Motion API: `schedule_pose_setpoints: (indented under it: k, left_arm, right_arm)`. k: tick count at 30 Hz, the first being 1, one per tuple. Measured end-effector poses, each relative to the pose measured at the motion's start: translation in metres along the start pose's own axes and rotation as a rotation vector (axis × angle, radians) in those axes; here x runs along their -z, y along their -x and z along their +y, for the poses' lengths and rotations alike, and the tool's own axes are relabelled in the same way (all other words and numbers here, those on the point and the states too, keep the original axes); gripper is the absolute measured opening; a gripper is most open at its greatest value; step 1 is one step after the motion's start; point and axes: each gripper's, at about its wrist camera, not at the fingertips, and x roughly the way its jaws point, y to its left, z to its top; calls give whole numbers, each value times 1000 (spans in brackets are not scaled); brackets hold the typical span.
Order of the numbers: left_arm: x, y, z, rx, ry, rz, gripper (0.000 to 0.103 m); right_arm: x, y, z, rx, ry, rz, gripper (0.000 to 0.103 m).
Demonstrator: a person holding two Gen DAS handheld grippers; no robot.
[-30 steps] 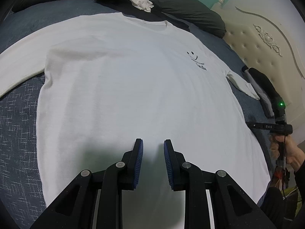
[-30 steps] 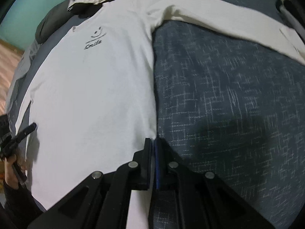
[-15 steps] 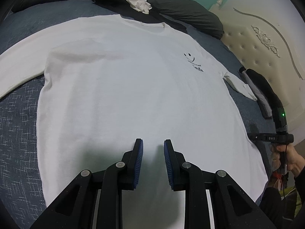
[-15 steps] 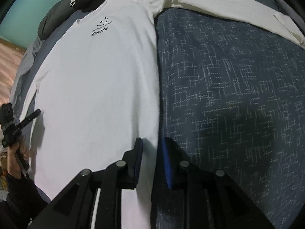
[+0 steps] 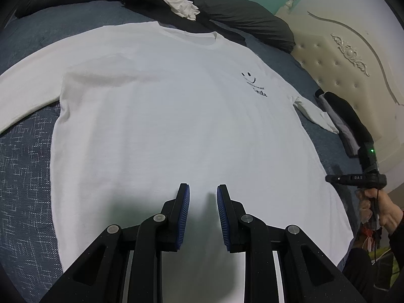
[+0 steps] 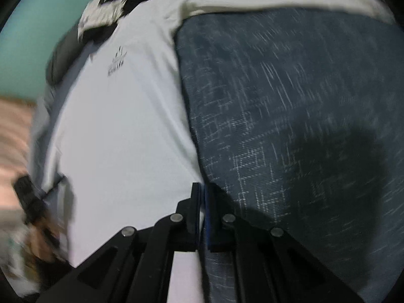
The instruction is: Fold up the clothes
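**Right gripper pinches the shirt's side edge, left waits over the hem**

A white long-sleeved shirt lies flat, front up, on the dark blue bedspread, collar at the far end and hem nearest, so its long axis runs near to far. The right gripper, jaws together, seems clamped on the shirt's right side seam near the hem, though that view is blurred. The left gripper hovers over the near middle, jaws apart, gripping nothing. The right hand is nearer an edge to lift.
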Motion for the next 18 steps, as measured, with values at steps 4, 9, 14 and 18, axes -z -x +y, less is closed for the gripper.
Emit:
schedule_pose_setpoints:
  k: [4,9,14,18]
  left_arm:
    - [1,0,1,-2,2,-1,24]
    - [2,-1,-2,5,-5,2,24]
    - [3,0,-4,6,-6,1,24]
    - [3,1,-4,8,-7,-2,24]
  right_arm:
    - [-1,2,1,-21,-9,6,6]
    - [30,7,17,0,29,32,8]
    - [49,10,25,10,42,55,9]
    - [56,7,34,52,90,74,10]
